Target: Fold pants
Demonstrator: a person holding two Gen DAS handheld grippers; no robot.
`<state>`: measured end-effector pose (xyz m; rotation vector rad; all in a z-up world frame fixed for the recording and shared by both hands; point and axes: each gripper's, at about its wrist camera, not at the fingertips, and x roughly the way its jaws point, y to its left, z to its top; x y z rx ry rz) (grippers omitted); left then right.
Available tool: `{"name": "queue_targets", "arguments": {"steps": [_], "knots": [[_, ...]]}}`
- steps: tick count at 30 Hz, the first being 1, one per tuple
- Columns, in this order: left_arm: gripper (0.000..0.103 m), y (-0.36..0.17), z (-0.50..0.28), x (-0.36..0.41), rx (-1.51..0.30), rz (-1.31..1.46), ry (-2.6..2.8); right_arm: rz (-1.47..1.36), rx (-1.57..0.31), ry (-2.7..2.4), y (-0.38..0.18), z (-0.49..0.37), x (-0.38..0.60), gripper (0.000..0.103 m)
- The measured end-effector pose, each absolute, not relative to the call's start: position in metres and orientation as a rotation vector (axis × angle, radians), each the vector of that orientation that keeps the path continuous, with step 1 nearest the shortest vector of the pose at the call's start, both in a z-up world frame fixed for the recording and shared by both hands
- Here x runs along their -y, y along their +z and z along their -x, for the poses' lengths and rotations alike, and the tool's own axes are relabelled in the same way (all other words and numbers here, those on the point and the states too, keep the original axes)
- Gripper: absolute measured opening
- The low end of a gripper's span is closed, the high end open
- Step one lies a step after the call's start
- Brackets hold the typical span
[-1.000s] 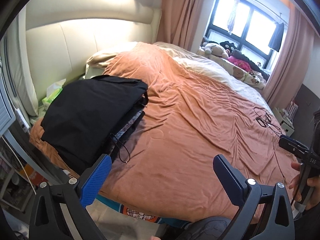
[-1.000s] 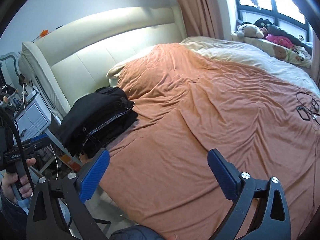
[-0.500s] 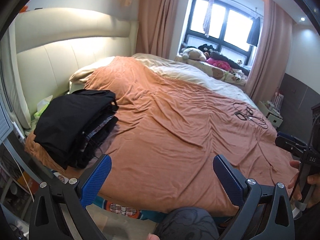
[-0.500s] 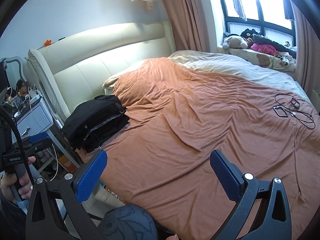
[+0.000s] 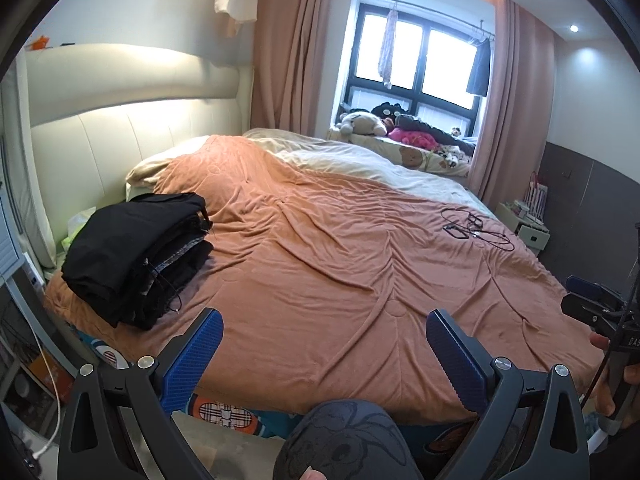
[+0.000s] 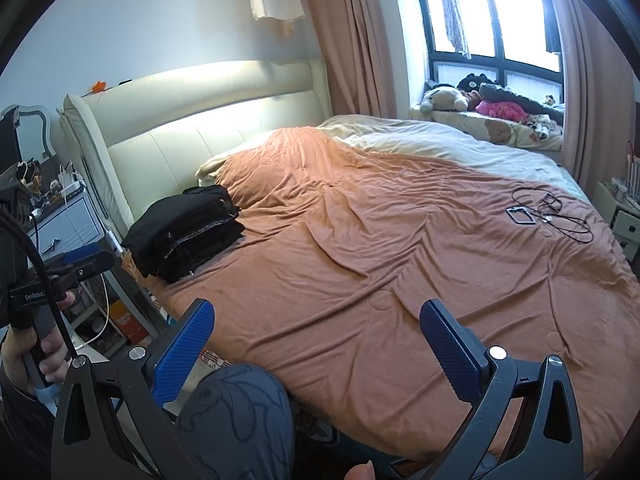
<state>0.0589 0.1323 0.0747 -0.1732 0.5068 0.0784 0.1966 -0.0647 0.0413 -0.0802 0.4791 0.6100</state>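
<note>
A stack of folded black pants (image 5: 132, 256) lies at the near left corner of the bed, on the orange blanket (image 5: 340, 272). It also shows in the right wrist view (image 6: 188, 228). My left gripper (image 5: 322, 344) is open and empty, held off the bed's near edge, well apart from the stack. My right gripper (image 6: 316, 336) is open and empty, also back from the bed edge. The right gripper shows at the right edge of the left wrist view (image 5: 596, 312); the left one shows at the left edge of the right wrist view (image 6: 76, 264).
A phone with tangled cables (image 6: 540, 216) lies on the blanket at the right. A cream headboard (image 6: 208, 120) stands behind the stack. A bedside table (image 6: 68, 216) is at the left. Stuffed toys (image 5: 400, 128) lie by the window. My knee (image 6: 240, 412) is in the foreground.
Both grippers have pulled back and up from the bed, so the pants stack now looks smaller and farther away. Both stayed open and empty.
</note>
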Motion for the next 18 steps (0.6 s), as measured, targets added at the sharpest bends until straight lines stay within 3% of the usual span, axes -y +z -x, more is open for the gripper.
{"name": "queue_targets", "arguments": {"steps": [18], "knots": [[0.102, 0.076, 0.009, -0.091, -0.397, 0.115, 0.089, 0.045, -0.402, 0.524, 0.019, -0.118, 0.1, 0.103]]}}
